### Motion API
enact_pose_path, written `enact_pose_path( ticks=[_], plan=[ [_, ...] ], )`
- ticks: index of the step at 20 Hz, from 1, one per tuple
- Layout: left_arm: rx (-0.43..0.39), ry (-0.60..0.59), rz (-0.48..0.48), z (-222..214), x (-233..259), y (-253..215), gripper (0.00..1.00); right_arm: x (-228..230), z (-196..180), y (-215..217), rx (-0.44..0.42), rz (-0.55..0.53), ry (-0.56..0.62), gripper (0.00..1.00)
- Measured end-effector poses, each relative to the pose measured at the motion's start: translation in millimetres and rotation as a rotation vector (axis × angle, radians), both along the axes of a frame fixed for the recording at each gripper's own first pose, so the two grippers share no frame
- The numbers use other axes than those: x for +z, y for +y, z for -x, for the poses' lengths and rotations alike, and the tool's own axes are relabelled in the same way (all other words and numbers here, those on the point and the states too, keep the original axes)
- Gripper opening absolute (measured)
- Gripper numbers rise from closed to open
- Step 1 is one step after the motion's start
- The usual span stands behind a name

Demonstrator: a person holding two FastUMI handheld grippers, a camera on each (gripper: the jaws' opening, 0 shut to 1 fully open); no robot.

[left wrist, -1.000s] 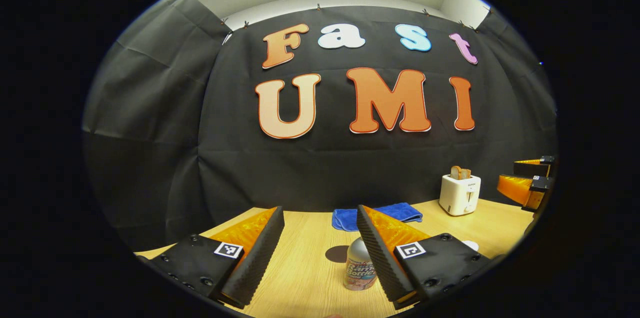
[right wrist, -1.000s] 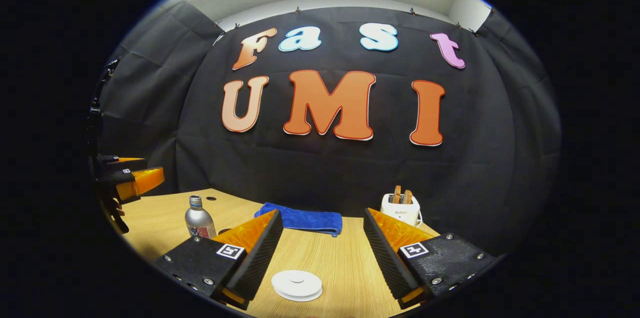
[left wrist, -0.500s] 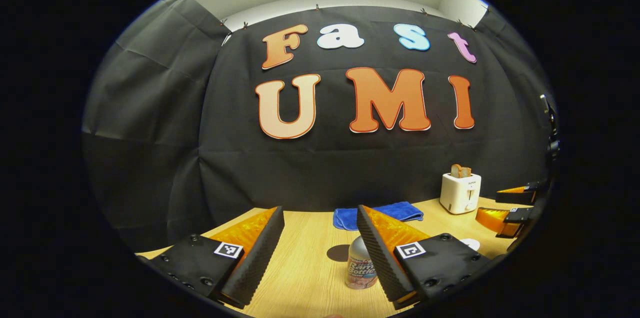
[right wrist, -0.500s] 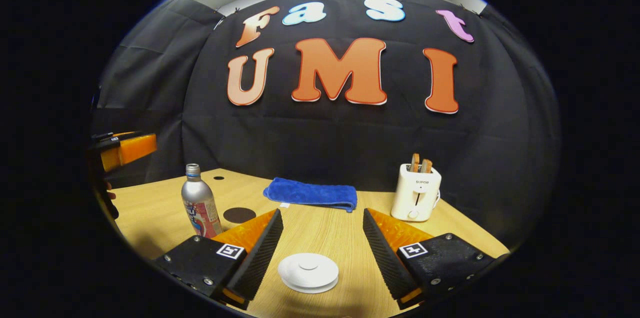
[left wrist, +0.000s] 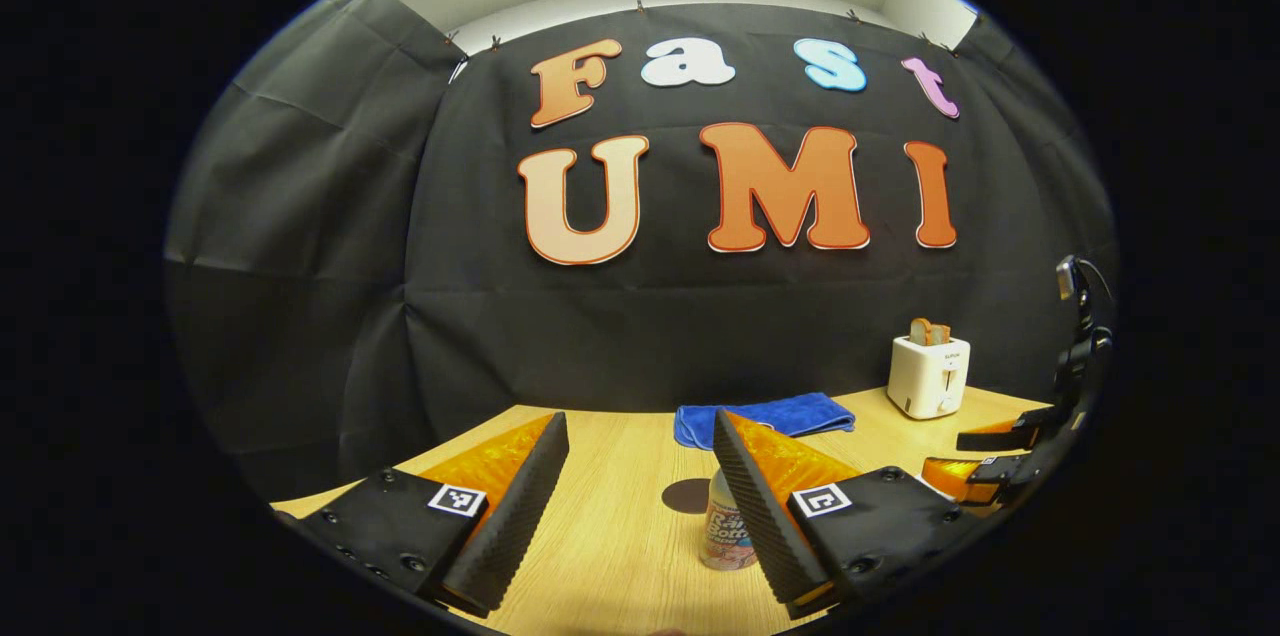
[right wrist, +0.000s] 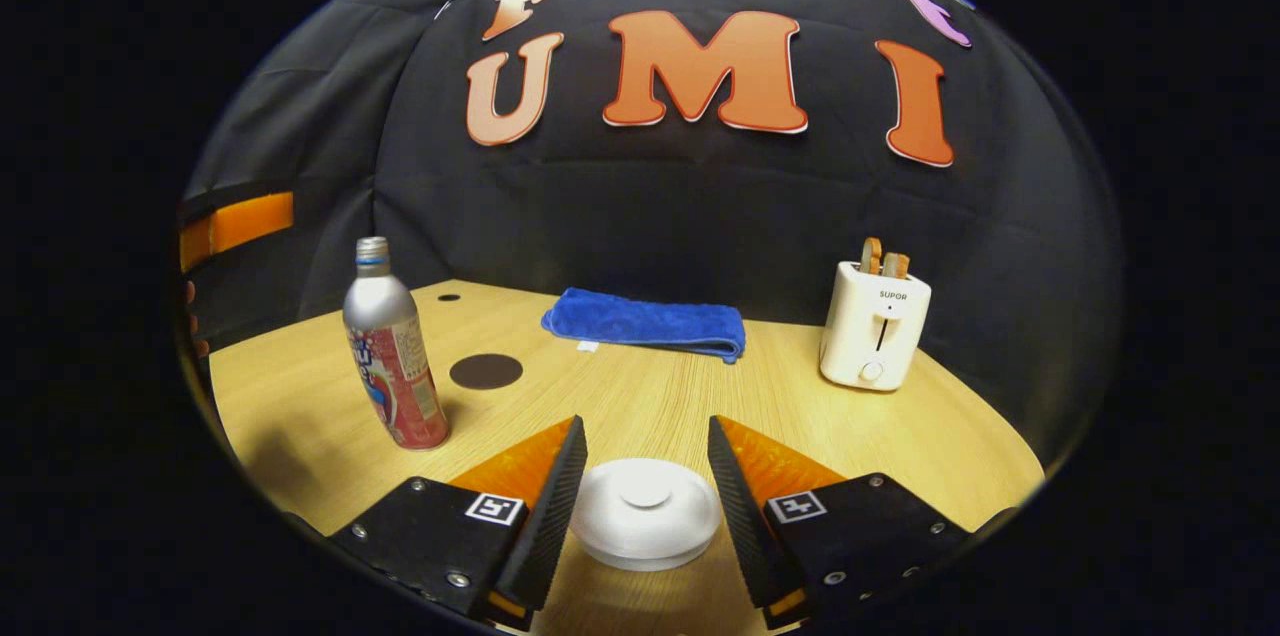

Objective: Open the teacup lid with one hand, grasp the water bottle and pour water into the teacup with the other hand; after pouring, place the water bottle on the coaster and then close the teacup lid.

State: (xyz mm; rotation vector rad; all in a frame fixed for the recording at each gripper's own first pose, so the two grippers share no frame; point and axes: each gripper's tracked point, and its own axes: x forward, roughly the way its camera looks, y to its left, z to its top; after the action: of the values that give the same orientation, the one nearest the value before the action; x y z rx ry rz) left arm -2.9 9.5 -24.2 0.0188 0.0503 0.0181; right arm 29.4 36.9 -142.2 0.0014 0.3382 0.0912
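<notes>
In the right gripper view, the white round teacup lid (right wrist: 645, 513) with a small knob lies low between my right gripper's (right wrist: 646, 421) fingers. Its jaws stand open on either side of the lid, close to the rim. The cup under the lid is hidden. The silver water bottle (right wrist: 392, 356) with a red label stands upright at the left, next to the dark round coaster (right wrist: 486, 371). In the left gripper view, my left gripper (left wrist: 639, 416) is open. The bottle (left wrist: 722, 534) stands just ahead, partly behind the right-hand finger. The coaster (left wrist: 687, 494) lies beyond it.
A folded blue cloth (right wrist: 645, 321) lies at the back of the wooden table (right wrist: 620, 396). A white toaster (right wrist: 875, 326) with toast stands at the back right. The left gripper (right wrist: 235, 221) shows at the left edge, and the right gripper (left wrist: 965, 454) low at the right.
My right gripper has dropped down and forward so the lid now sits between its fingers, and the jaws have narrowed a little. The left gripper has edged slightly closer to the bottle.
</notes>
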Motion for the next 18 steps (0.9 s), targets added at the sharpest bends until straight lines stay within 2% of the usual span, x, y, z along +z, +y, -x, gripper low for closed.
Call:
enact_pose_path(
  ticks=[4, 5, 6, 11, 18],
  plan=[
    [-0.004, 0.004, -0.002, -0.8, 0.4, -1.0, 0.95, -4.4, -2.2, 1.0, 0.004, 0.025, 0.002, 0.50],
    [-0.004, 0.005, -0.003, -0.8, -1.1, -0.7, 0.95, -6.0, -2.4, 0.2, -0.001, 0.027, 0.009, 0.51],
    [-0.006, 0.001, -0.003, -0.1, 0.3, -0.7, 0.95, -9.4, -2.3, -1.4, -0.007, 0.030, 0.019, 0.46],
    [-0.011, 0.015, -0.004, -1.2, -4.8, -3.6, 0.95, -12.0, -3.5, -1.6, -0.011, 0.021, 0.035, 0.30],
    [-0.046, 0.030, -0.004, -0.5, -11.4, -16.7, 0.95, -12.7, -2.8, -0.2, -0.006, -0.006, 0.037, 0.21]
  ],
)
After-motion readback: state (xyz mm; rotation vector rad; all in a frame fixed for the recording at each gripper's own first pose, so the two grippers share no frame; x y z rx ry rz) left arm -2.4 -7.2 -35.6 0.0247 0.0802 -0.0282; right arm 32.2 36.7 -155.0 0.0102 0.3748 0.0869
